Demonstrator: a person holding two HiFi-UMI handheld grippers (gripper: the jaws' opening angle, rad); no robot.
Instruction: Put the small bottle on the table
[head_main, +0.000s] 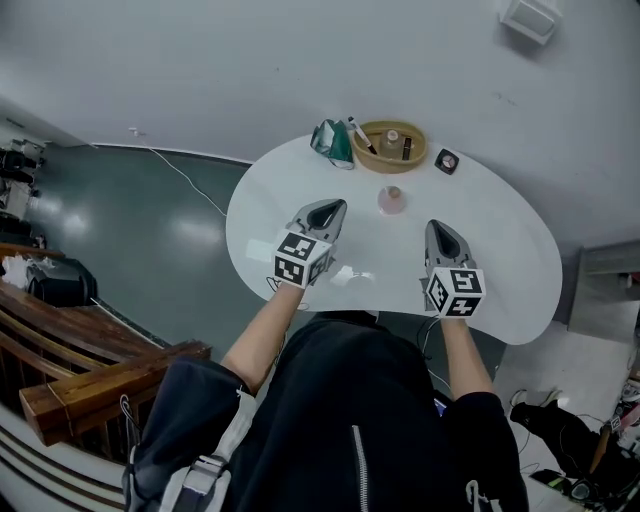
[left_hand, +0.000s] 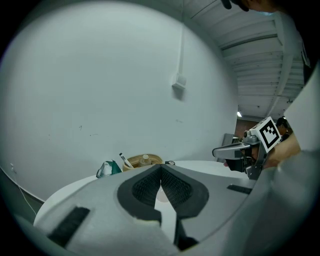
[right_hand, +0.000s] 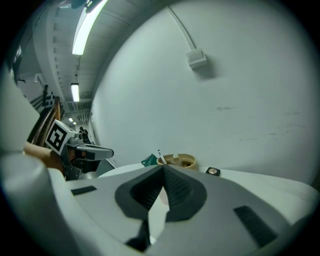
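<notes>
Head view: small bottle (head_main: 391, 200) upright on the white table (head_main: 500, 230), just beyond and between both claws, touching neither. Left gripper (head_main: 336, 206) closed tight, empty; right gripper (head_main: 437, 226) likewise pinched together on nothing. Placement apparently done; only doubt, another bottle (head_main: 391, 139) in the far basket (head_main: 380, 163).

White wall (head_main: 300, 60) with mounted box (head_main: 530, 17); glossy grey floor (head_main: 120, 230); white rounded table (head_main: 500, 270); wooden benches (head_main: 90, 385) left.
</notes>
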